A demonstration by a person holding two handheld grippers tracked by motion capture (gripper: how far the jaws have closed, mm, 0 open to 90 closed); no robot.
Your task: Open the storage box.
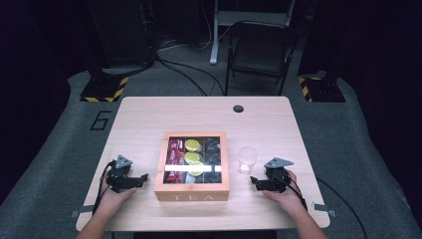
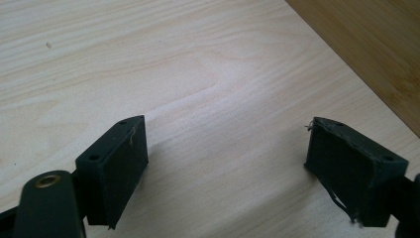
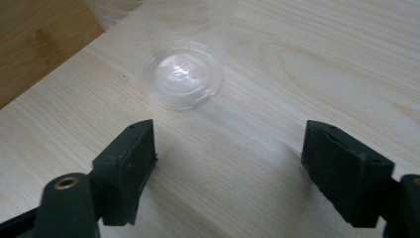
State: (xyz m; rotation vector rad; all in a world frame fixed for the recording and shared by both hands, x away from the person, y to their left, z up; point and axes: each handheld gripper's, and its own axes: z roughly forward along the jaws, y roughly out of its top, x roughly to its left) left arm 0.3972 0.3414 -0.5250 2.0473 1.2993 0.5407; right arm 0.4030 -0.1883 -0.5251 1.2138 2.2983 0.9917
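table [image 1: 144, 119]: light wood, carries everything; both hands rest at its near edge.
tea box [image 1: 192, 191]: wooden, "TEA" on the front wall, clear lid shut, centred between the grippers. Packets inside in three columns: red, yellow-green, dark. Likely the heaviest item here, stiff; square-ish, front faces the person.
cup [image 1: 247, 160]: clear plastic, upright, mouth up, long axis vertical. Stands just right of the box, apart from it, and just ahead of the right gripper. In the right gripper view its base [image 3: 183, 74] sits past the jaw tips, left of centre.
cup handling: judging by look, light, thin-walled, slick, crushes easily. Best hold is across the side wall at mid-height, gentle squeeze; too low or too hard and it may pop out or buckle.
right gripper [image 1: 259, 183]: jaws spread wide, nothing between them, pointing toward box and cup.
left gripper [image 1: 141, 178]: jaws spread wide, empty, bare table between them, box wall [image 2: 366, 54] just beside.
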